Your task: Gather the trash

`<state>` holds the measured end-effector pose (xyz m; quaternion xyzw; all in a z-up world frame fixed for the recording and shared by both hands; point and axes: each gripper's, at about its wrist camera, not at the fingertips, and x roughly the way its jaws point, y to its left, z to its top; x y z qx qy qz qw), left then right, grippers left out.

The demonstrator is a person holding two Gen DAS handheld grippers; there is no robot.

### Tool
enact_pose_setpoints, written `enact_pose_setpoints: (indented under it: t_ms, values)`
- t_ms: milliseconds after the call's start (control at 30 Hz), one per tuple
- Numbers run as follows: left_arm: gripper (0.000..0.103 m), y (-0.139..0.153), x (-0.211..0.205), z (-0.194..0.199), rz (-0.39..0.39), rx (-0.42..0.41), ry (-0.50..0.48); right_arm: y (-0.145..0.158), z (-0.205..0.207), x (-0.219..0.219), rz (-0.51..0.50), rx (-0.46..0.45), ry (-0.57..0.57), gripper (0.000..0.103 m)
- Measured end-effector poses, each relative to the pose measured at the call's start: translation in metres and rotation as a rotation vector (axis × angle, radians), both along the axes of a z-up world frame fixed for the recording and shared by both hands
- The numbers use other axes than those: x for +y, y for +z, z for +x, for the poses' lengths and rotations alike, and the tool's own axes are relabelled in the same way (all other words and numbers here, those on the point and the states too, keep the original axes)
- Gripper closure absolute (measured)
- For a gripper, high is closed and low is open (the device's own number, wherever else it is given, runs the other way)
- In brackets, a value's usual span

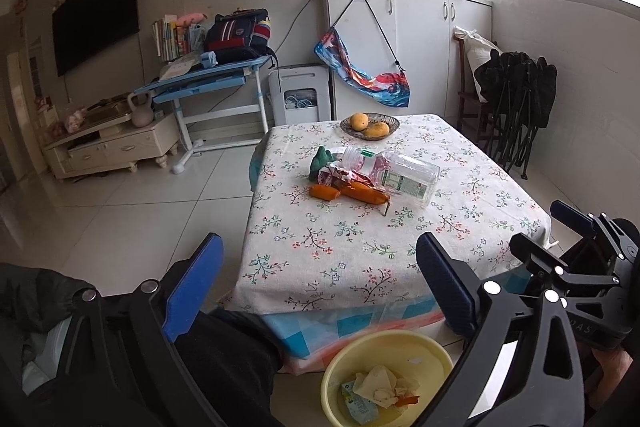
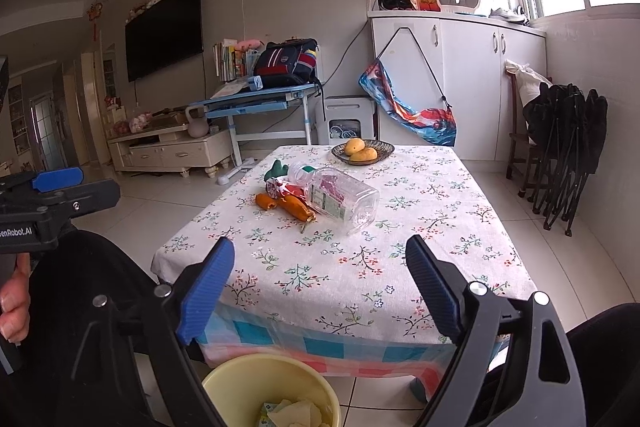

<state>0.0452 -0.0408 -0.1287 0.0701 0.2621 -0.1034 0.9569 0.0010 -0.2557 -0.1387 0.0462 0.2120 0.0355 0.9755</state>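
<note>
An empty clear plastic bottle lies on its side mid-table beside a crumpled red wrapper, orange carrot pieces and a green scrap. A yellow basin with crumpled paper and packaging stands on the floor at the table's near edge. My left gripper is open and empty, held above the basin. My right gripper is open and empty, also short of the table. The right gripper shows in the left view.
The low table carries a floral cloth and a dish with two mangoes at its far edge. Folded black chairs lean by the right wall. A blue desk and white cabinets stand behind.
</note>
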Motion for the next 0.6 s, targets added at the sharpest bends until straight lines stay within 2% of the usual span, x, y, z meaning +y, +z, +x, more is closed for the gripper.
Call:
enact_pose_setpoints:
  t_ms: [233, 500, 600]
  values:
    - [0.009, -0.007, 0.006, 0.028, -0.033, -0.028, 0.06, -0.007, 0.011, 0.005, -0.051, 0.038, -0.039, 0.016]
    - [0.009, -0.027, 0.024, 0.057, -0.097, 0.013, 0.083, -0.011, 0.021, 0.022, -0.123, 0.097, -0.06, 0.016]
    - [0.007, -0.032, 0.03, 0.06, -0.096, 0.018, 0.089, -0.011, 0.024, 0.027, -0.14, 0.12, -0.079, 0.016]
